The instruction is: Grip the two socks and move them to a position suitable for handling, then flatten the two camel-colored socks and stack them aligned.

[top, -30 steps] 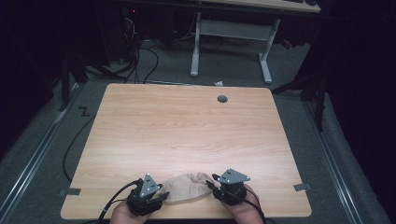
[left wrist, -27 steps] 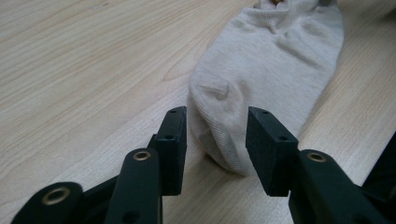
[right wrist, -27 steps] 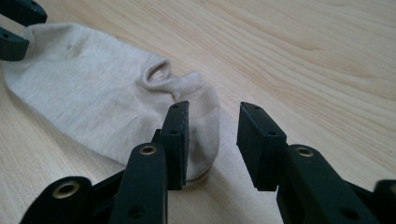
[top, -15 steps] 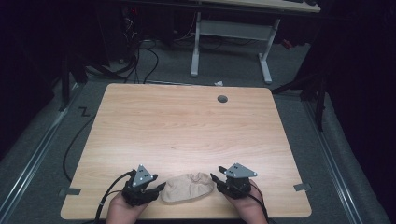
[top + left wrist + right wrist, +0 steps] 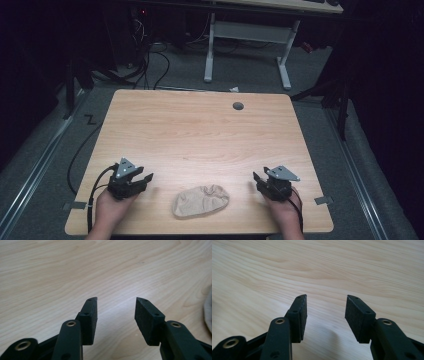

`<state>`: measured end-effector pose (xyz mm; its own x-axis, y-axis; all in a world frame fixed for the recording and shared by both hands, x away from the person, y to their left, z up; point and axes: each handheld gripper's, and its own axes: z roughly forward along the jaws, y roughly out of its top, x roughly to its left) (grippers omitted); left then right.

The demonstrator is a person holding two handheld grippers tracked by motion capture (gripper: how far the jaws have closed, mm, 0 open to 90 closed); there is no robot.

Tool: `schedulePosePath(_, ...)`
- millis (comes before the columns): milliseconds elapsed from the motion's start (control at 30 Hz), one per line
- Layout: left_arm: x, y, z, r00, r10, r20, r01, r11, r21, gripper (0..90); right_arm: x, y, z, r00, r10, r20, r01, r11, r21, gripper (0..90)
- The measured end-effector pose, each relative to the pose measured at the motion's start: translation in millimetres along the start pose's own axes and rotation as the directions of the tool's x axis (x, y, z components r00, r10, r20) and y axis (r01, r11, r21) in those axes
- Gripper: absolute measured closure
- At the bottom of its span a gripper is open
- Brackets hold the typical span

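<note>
I have both grippers low over the near edge of the wooden table, one on each side of a beige sock that lies crumpled and flat on the wood between them. Neither tool touches it.

My left gripper sits to the left of the sock, apart from it, its jaws pointing toward the sock and the table's middle. Its jaws have just been opening and now stand well apart, with nothing between them; in the left gripper view I see bare wood grain in the gap, and a pale edge of the sock at the far right border.

My right gripper sits to the right of the sock, a little farther off than the left one. Its jaws have just been opening too and stand wide, holding nothing; the right gripper view shows plain table surface between the black pads.

My hands hold the grippers from the bottom edge of the high view, cables trailing back toward me.
</note>
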<state>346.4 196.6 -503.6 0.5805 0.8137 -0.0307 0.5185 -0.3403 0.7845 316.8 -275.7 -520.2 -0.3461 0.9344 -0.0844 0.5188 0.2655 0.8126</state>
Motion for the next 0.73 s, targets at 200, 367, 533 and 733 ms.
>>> schedulePosePath(200,12.7,0.4,2.7,0.9995,-0.018,-0.024,0.018,0.9998,0.006,52.1,-23.2,-11.7,-11.6,0.9959,0.061,0.067,-0.061,0.998,-0.003,51.6)
schedulePosePath(367,11.0,2.2,4.6,0.9996,-0.021,-0.020,0.021,0.9998,0.006,51.5,-24.7,-14.2,-14.4,0.9951,0.063,0.076,-0.063,0.998,-0.003,51.6)
schedulePosePath(533,9.2,0.0,7.1,0.9999,-0.015,-0.009,0.015,0.9997,0.017,50.9,-19.3,-10.9,-10.7,0.9968,0.047,0.065,-0.047,0.999,0.002,51.6)
schedulePosePath(733,0.9,-2.8,1.4,0.9999,0.013,-0.007,-0.012,0.9997,0.023,50.4,-9.4,-4.7,-6.5,0.9990,0.000,0.045,0.000,1.000,0.006,51.5)
